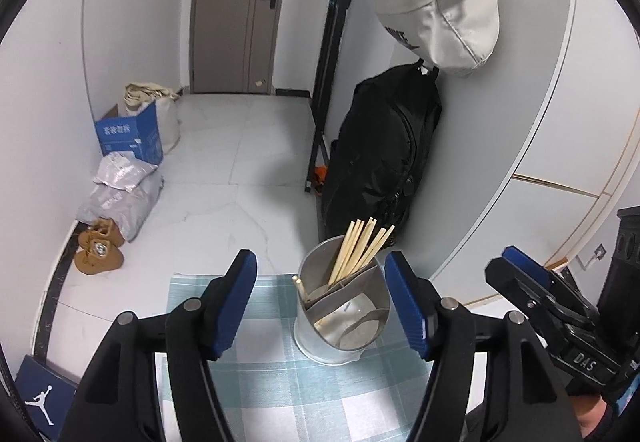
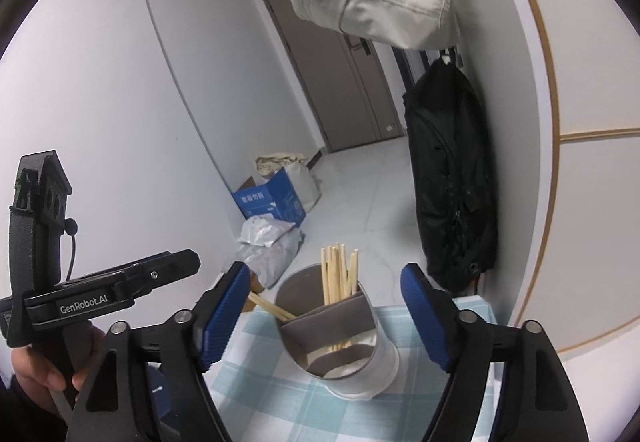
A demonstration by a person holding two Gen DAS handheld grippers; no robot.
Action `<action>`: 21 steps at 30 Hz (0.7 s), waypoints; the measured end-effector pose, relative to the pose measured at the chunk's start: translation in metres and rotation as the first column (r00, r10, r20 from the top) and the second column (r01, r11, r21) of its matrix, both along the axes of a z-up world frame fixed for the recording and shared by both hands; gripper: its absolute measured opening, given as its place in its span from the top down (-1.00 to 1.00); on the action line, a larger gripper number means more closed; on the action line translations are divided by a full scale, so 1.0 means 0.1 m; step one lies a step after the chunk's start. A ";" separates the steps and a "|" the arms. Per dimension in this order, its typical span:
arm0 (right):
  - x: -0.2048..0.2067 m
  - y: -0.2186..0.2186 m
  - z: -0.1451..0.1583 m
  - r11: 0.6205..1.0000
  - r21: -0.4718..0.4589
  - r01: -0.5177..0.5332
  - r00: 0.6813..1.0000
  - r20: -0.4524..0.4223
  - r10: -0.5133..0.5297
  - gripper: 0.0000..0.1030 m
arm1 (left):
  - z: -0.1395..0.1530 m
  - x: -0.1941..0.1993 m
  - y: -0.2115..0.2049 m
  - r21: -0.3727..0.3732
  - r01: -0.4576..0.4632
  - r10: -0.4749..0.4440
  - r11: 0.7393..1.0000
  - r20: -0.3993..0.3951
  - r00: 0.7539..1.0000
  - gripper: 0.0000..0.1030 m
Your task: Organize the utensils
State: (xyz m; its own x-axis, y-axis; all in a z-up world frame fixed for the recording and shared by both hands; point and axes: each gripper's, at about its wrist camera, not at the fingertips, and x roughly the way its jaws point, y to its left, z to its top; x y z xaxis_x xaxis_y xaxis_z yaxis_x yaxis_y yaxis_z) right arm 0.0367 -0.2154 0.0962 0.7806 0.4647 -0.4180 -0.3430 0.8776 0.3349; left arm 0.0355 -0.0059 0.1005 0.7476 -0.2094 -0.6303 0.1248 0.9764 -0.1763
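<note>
A round metal utensil holder (image 1: 340, 326) with a grey divider stands on a blue-and-white checked cloth (image 1: 280, 386). Several wooden chopsticks (image 1: 360, 246) stand in its far compartment, and a couple more lean out of the left side (image 1: 300, 288). My left gripper (image 1: 322, 306) is open and empty, its blue pads on either side of the holder, apart from it. In the right wrist view the holder (image 2: 340, 334) and chopsticks (image 2: 338, 270) sit between the open, empty right gripper (image 2: 324, 310). The right gripper also shows at the right edge of the left wrist view (image 1: 532, 282).
A black backpack (image 1: 380, 150) and a white bag (image 1: 436, 2) hang on the wall behind the table. On the floor lie a blue box (image 1: 130, 136), plastic bags (image 1: 120, 194) and brown shoes (image 1: 98, 250). A door (image 1: 236, 6) is far back.
</note>
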 end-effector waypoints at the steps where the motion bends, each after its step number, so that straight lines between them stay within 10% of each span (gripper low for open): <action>1: -0.04 0.00 0.01 1.000 0.002 0.000 1.000 0.009 0.000 -0.60 | 0.00 -0.04 0.01 0.003 -0.008 0.008 1.000 0.009 1.000 -0.30; 21: -0.75 0.03 -0.25 1.000 -0.029 0.009 0.979 0.205 -0.003 -0.98 | -0.35 -0.59 0.14 0.016 -0.119 0.115 0.993 0.159 0.980 -0.68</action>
